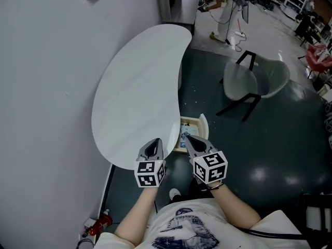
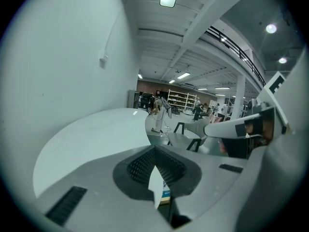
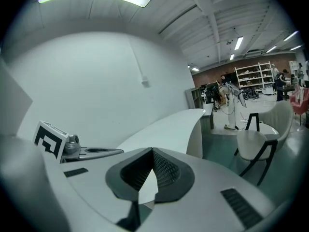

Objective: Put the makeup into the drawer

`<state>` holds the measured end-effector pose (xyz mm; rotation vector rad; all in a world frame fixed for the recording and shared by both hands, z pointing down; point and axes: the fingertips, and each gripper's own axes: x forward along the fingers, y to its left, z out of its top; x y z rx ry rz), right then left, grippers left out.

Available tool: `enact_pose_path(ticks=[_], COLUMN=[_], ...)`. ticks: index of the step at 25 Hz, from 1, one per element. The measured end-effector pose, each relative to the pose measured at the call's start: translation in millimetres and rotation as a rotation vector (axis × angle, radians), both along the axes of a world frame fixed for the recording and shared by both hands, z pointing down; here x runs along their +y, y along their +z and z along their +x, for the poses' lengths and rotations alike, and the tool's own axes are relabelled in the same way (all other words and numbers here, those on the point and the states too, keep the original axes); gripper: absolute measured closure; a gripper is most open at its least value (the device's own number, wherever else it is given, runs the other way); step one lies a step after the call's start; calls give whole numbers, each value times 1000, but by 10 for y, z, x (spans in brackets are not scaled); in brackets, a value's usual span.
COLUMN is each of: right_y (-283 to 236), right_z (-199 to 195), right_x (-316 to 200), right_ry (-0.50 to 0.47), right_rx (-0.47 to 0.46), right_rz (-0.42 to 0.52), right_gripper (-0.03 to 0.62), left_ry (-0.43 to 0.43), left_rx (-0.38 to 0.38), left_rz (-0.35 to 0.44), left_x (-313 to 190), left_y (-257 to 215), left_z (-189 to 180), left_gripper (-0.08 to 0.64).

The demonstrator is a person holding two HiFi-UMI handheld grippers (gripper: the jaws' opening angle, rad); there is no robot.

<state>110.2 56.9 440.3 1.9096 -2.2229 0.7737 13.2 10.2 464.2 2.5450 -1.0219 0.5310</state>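
A: Room: open hall, dark floor, a grey chair (image 1: 257, 79) well apart to the right. White kidney-shaped surface (image 1: 140, 87) against the wall. No makeup shows on it.

B: Fingers?

A: Left gripper (image 1: 165, 149): fingers closed, pads together, nothing between them. Right gripper (image 1: 195, 140): the same, closed and empty. Both are held side by side above the near end of the surface.

B: Where is the task's thing?

A: The drawer (image 1: 204, 126) stands pulled out from under the surface's near edge, towards the right of the head view. A small blue-and-white item (image 1: 184, 137) lies inside at its near end. I judge it to be the makeup, but it is too small to identify.

B: Relation for the next move?

A: The drawer lies just ahead of and below the right fingers, which partly cover it in the head view. The left fingers sit over the surface's edge. The right hand is nearer.

B: Judgement?

A: The makeup appears to be placed already. Shutting the drawer remains, by a push on its white front back towards the surface.
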Motion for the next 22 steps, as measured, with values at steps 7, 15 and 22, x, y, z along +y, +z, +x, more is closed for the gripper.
enact_pose_path(ticks=[7, 15, 22], right_y=[-404, -673, -962], right_z=[-487, -892, -1126], right_x=[26, 124, 275], right_ry=[-47, -75, -81], right_rx=[17, 44, 33], right_rz=[74, 126, 172], right_gripper=[572, 572, 574], left_ry=[-48, -71, -77], left_rx=[43, 75, 96], left_rz=[93, 195, 262], left_x=[52, 240, 437], left_y=[-486, -951, -1261], left_z=[-533, -980, -1219], left_gripper=[523, 523, 523])
